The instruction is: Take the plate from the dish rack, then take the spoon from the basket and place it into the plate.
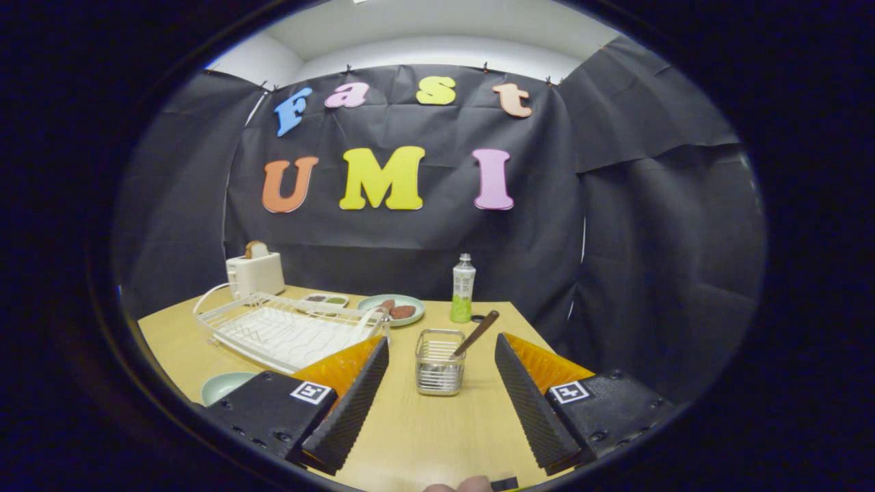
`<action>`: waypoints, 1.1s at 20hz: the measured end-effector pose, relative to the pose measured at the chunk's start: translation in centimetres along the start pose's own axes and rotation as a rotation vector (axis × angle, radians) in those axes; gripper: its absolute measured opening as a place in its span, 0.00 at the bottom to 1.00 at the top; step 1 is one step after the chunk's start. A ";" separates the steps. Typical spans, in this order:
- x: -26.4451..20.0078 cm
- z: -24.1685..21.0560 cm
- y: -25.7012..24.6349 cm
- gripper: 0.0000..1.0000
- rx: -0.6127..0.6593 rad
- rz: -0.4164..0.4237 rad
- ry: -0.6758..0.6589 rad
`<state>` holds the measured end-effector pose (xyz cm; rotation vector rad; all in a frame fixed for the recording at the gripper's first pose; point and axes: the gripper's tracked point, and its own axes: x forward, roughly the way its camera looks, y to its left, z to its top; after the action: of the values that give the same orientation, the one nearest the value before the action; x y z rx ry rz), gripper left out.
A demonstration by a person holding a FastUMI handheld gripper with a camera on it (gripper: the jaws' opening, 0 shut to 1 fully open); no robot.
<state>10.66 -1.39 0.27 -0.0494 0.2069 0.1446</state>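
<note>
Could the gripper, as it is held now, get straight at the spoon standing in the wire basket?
Probably yes. The gripper is open, and the basket sits just ahead between its fingers on bare table. The spoon leans up out of the basket's top, handle free; nothing stands between. The dish rack lies off to one side.

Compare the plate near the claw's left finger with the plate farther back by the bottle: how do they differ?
The near plate sits beside the dish rack, partly hidden behind one finger of the open claw; the far plate lies beyond the rack, in full sight. The near plate's visible part looks bare, while the far plate holds brownish food. The far plate stands close to the bottle; the near plate does not. Both are pale green, round and flat on the table.
</note>
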 end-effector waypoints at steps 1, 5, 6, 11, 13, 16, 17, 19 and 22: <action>0.9 -0.1 -0.6 1.00 0.011 -0.004 0.003; 4.7 -0.3 -2.4 1.00 0.059 -0.002 0.002; 5.9 -0.5 -2.8 1.00 0.064 -0.005 0.006; 11.1 -1.0 -3.5 1.00 0.082 0.006 0.025; 12.5 -1.7 -3.3 1.00 0.102 0.019 0.049; 14.6 -2.2 -3.2 1.00 0.123 0.027 0.063; 15.1 -2.3 -3.1 0.99 0.132 0.033 0.068; 15.7 -2.0 -2.8 0.92 0.156 0.047 0.070; 16.1 -1.6 -2.2 0.74 0.169 0.059 0.070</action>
<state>26.26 -1.48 -4.60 0.1202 0.2903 0.1838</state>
